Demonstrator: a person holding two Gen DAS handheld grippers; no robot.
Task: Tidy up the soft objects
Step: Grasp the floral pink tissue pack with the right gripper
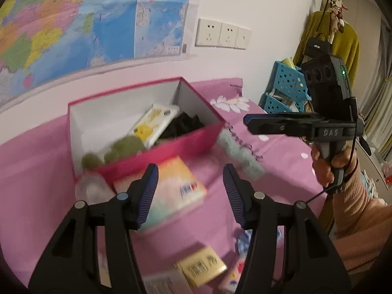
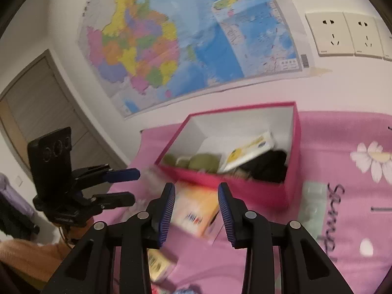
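At the left of the left wrist view we see a wall map (image 1: 73, 24) above a pink bedsheet (image 1: 36, 171). On the sheet stands an open pink box (image 1: 171, 147), white inside, which holds green plush balls (image 1: 122, 147) at its near left, a white and yellow pack (image 1: 156, 120) leaning in the middle, and something black (image 1: 183, 125) at its right end. Just in front of the box lies a pastel tissue pack (image 1: 176, 188), seen between the fingers of our left claw (image 1: 191, 196), which stands partly open and grips nothing. A yellow packet (image 1: 203, 267) lies at the bottom centre (blurred, so we cannot read it). To the right of the box lies a pale green fuzzy thing (image 1: 240, 154). At the right edge a hand (image 1: 328, 166) carries our right claw (image 1: 252, 122).

From the right wrist view, our right claw (image 2: 196, 208) is partly open, empty, with the tissue pack (image 2: 196, 210) beyond its pads.
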